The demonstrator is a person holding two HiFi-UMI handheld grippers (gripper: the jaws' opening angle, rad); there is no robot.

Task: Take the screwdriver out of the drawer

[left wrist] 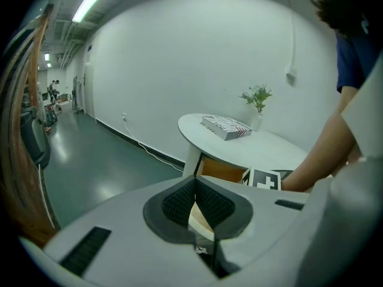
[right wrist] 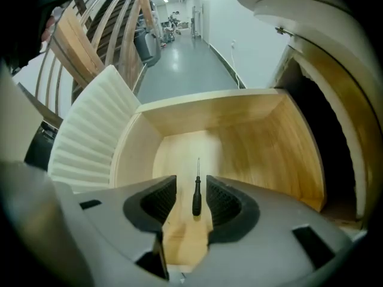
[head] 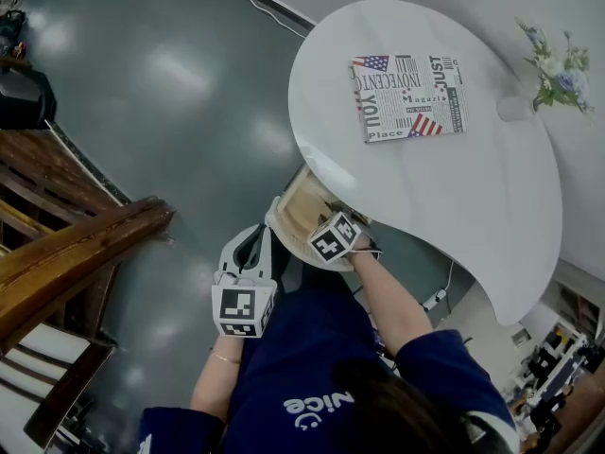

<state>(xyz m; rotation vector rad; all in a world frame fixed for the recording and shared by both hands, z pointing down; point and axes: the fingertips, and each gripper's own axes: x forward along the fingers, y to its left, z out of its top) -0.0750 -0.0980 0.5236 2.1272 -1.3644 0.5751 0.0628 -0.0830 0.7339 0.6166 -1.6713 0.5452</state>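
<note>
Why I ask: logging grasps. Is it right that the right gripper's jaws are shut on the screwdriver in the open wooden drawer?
No: the right gripper view shows the right gripper open, jaws astride the screwdriver in the open wooden drawer.

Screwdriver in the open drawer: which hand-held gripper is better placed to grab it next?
Right. The right hand-held gripper points down into the drawer, jaws apart either side of the screwdriver. The left hand-held gripper is shut, outside the drawer.
</note>
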